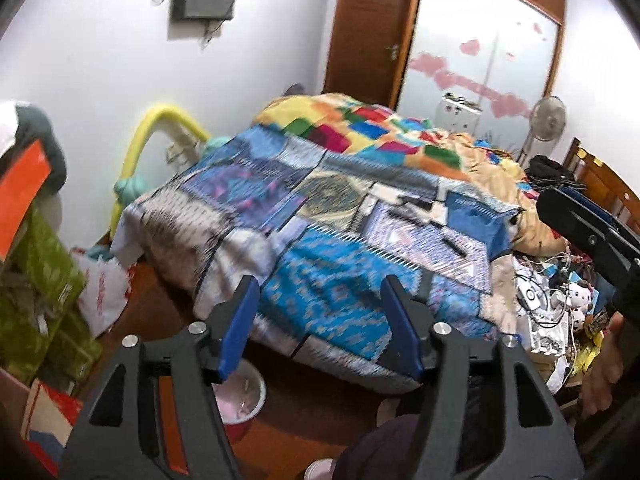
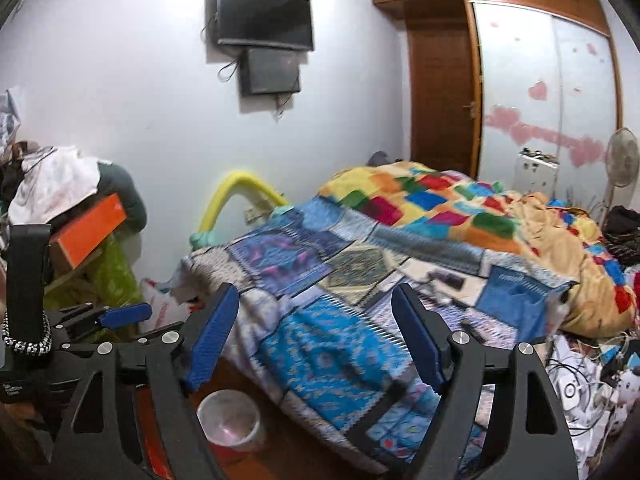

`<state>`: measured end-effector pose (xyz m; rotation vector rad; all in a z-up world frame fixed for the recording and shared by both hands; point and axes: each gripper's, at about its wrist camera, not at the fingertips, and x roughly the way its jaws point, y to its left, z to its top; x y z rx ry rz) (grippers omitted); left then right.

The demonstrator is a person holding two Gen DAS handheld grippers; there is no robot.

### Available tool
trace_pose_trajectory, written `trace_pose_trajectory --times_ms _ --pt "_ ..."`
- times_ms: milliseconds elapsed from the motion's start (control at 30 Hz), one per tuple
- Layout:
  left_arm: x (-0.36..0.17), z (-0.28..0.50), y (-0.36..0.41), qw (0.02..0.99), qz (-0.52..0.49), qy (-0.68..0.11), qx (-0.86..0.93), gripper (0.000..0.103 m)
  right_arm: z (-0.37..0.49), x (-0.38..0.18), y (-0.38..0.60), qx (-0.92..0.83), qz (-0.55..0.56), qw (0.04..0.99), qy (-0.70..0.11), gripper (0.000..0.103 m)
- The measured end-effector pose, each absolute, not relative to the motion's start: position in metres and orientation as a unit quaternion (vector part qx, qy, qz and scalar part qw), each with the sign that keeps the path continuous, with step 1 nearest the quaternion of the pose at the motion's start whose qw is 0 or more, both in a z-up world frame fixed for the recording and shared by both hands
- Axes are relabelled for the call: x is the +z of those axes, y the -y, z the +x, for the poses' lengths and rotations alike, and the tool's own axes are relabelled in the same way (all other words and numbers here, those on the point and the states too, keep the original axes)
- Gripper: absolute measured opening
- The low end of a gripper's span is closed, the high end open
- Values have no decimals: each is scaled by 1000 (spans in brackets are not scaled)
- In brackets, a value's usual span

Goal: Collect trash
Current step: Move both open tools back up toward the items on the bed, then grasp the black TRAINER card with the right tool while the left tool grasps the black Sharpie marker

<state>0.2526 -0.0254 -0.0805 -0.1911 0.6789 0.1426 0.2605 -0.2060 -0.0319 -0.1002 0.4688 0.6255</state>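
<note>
Nearest, the left gripper (image 1: pixel 320 304) and right gripper (image 2: pixel 314 316) hang with jaws spread wide, holding nothing, both aimed across a bedroom as if scouting for rubbish. Just below them on the wooden floor, close to the bed's edge, stands a red bin (image 2: pixel 230 426) with a clear liner, likely where trash goes. Beyond lies a bed (image 2: pixel 360 280) under a patchwork blanket, small items scattered on it. Cluttered cables and papers (image 1: pixel 540 304) sit at the right. Farthest, a television (image 2: pixel 264 14) hangs on the wall.
</note>
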Motion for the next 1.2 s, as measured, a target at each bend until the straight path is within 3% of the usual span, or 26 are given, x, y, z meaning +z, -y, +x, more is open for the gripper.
trace_pose_trajectory --times_ms 233,467,900,1200 --pt "-69 288 69 942 -73 -325 34 63 283 -28 257 264 -22 938 -223 76" --pt "-69 333 100 945 -61 -322 13 87 324 -37 298 205 -24 951 -230 76" --pt "-112 452 133 930 -55 -363 -30 87 401 -88 344 153 -36 942 -296 76" --pt "-163 531 147 919 -49 -388 -44 87 465 -153 344 151 -48 918 -363 76"
